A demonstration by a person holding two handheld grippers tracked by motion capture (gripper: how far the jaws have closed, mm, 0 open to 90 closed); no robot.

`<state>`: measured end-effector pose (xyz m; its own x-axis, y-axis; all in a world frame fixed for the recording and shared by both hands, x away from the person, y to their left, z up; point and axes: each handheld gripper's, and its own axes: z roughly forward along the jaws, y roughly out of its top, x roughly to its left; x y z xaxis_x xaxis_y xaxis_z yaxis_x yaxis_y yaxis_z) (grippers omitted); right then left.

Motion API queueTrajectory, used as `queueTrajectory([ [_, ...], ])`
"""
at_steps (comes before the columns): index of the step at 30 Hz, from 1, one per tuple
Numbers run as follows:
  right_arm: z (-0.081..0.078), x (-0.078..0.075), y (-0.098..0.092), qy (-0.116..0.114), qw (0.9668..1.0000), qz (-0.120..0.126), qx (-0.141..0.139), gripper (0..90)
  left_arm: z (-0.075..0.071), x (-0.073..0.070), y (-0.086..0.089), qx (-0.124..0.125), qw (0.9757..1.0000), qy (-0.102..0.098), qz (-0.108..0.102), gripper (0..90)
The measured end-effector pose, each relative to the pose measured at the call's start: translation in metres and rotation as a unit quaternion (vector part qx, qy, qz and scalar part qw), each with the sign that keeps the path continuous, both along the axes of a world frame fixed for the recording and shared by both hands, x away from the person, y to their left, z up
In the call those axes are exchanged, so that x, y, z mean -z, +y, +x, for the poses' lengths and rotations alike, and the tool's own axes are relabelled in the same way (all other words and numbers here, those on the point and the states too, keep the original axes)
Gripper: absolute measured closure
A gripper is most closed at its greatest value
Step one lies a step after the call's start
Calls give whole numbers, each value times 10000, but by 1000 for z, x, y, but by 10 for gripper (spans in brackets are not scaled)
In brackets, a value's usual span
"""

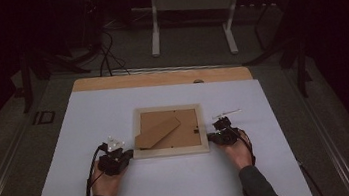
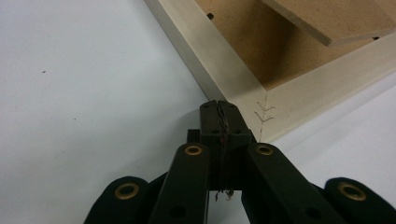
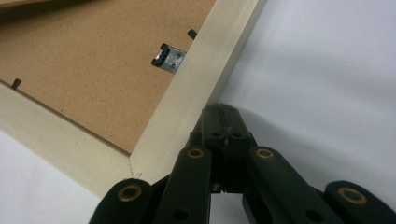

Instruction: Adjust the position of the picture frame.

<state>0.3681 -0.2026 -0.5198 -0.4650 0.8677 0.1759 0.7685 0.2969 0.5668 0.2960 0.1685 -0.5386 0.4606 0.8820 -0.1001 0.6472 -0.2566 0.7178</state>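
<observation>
**Frame face-down, both grippers closed at its near corners**

At the middle of the white table cover (image 1: 124, 195) lies a pale wooden picture frame (image 1: 171, 151), back side up. Brown backing board (image 1: 186, 127) sits inside its rim; a loose brown stand flap (image 1: 157, 133) lies tilted across the board. Room beyond the table is dark, detail there hard to make out. In the gripper views the frame is cut off by the picture edges.

Left gripper (image 2: 219, 105): jaws fully together, nothing between them, tips at the frame's near-left corner, by the stapled mitre joint (image 2: 263, 112). Whether the tips press the wood, cannot tell.

Right gripper (image 3: 223, 109): jaws fully together, empty, tips against the frame's outer right edge near its near corner. A small metal hanger clip (image 3: 168, 58) sits on the backing just inside that rail.
</observation>
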Motion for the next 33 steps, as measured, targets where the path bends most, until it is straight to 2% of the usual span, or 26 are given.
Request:
queueTrajectory([
  [12,2,-1,11,-14,10000,-78,3,900,3,0,7,-118,9999,9,12,900],
  [23,0,1,10,-104,9999,-24,-37,900,2,-1,7,-115,9999,34,10,900],
  [26,1,1,10,-122,9999,-47,-60,900,0,-2,5,-106,9999,6,110,900],
  [32,2,1,11,-139,9998,-86,-75,900,1,-2,6,-105,9999,30,57,900],
  [33,2,2,9,-199,9997,-40,-109,899,1,-2,7,-109,9999,32,63,883],
])
